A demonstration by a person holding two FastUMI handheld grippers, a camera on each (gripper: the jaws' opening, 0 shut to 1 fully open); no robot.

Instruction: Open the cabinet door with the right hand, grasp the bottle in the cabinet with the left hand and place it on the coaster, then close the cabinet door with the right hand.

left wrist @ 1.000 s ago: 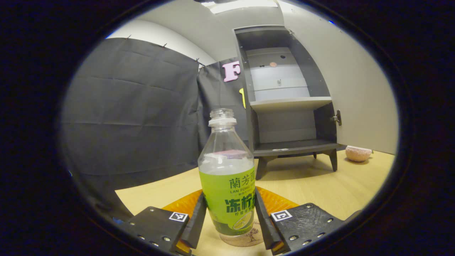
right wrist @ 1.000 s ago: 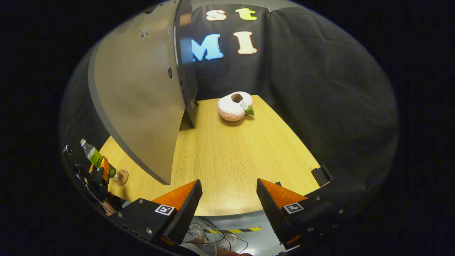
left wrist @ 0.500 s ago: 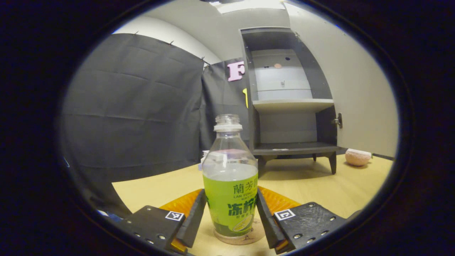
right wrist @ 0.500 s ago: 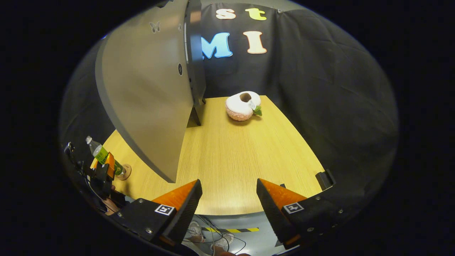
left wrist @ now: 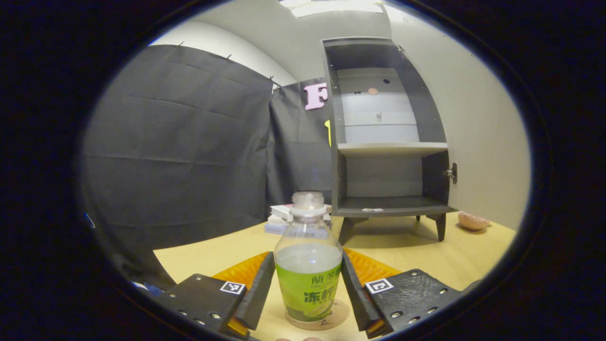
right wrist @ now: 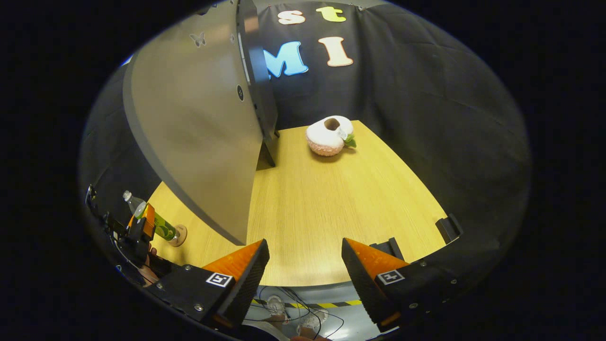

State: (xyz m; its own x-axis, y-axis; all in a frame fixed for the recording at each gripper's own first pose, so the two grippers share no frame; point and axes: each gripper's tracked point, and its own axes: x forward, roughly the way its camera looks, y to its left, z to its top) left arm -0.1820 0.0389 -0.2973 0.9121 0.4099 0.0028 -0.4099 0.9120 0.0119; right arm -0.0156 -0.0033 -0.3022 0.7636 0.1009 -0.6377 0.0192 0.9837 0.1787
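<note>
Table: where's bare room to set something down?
Free: the table stretch between the open cabinet door, the plush donut and the right tool. Crowded: the near-left corner, with bottle, coaster and left tool.

The bottle (left wrist: 308,265) carries a green label printed with characters. Square black-and-white coded markers (left wrist: 232,287) stand on the left gripper (left wrist: 307,259) and the right gripper (right wrist: 305,248).

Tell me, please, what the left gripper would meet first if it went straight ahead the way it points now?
Most likely the bottle, standing on the coaster directly between the left gripper fingers. The open cabinet stands much farther back.
</note>
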